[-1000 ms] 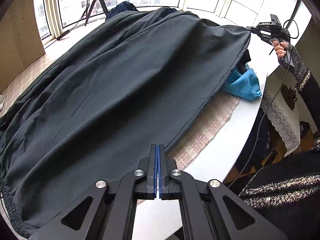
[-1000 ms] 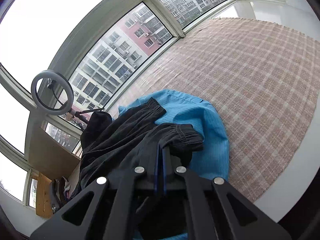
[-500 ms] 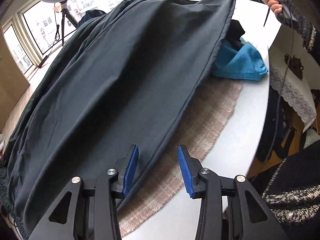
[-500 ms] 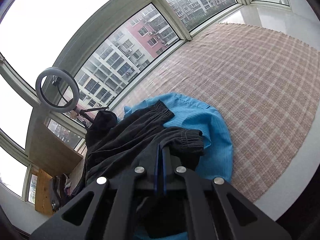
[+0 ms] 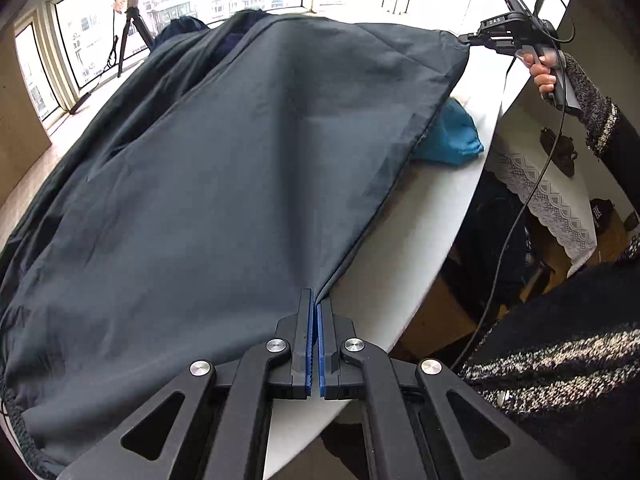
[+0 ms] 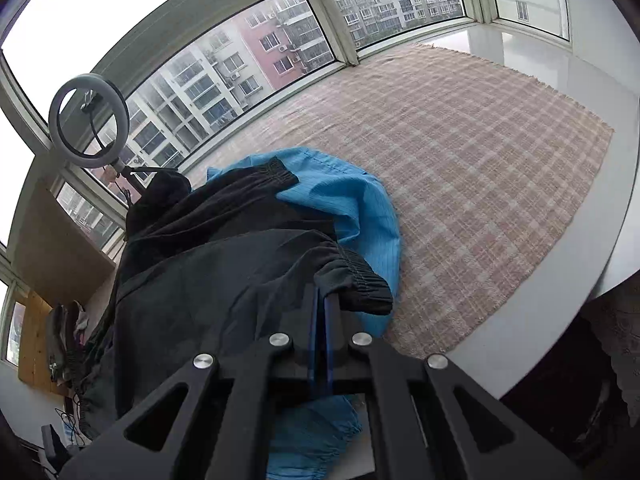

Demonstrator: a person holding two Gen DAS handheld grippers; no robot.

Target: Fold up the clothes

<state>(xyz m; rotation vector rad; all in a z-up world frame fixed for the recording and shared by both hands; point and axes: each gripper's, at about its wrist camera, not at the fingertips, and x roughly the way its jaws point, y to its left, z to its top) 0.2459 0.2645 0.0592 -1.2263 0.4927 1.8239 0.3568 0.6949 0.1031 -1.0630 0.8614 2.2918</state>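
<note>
A large dark garment (image 5: 240, 160) lies spread over the round white table (image 5: 420, 220). My left gripper (image 5: 314, 304) is shut on its near edge, where the hem runs in between the blue pads. At the far right my right gripper (image 5: 466, 38), held by a hand (image 5: 544, 76), pinches the garment's far corner and holds it off the table. In the right wrist view the right gripper (image 6: 322, 300) is shut on the dark fabric (image 6: 208, 280) just beside an elastic cuff (image 6: 356, 284). A blue garment (image 6: 360, 208) lies under the dark one and shows at its edge (image 5: 448, 136).
A pink plaid mat (image 6: 480, 160) covers much of the white table (image 6: 560, 280). A ring light on a tripod (image 6: 89, 120) stands by the windows. A lace-covered side table (image 5: 540, 184) and a hanging cable (image 5: 516, 220) are to the right of the table edge.
The left jaws went from shut to open over the hem, then shut on the garment's near edge. The right gripper kept its grip on the far corner and shifted slightly.
</note>
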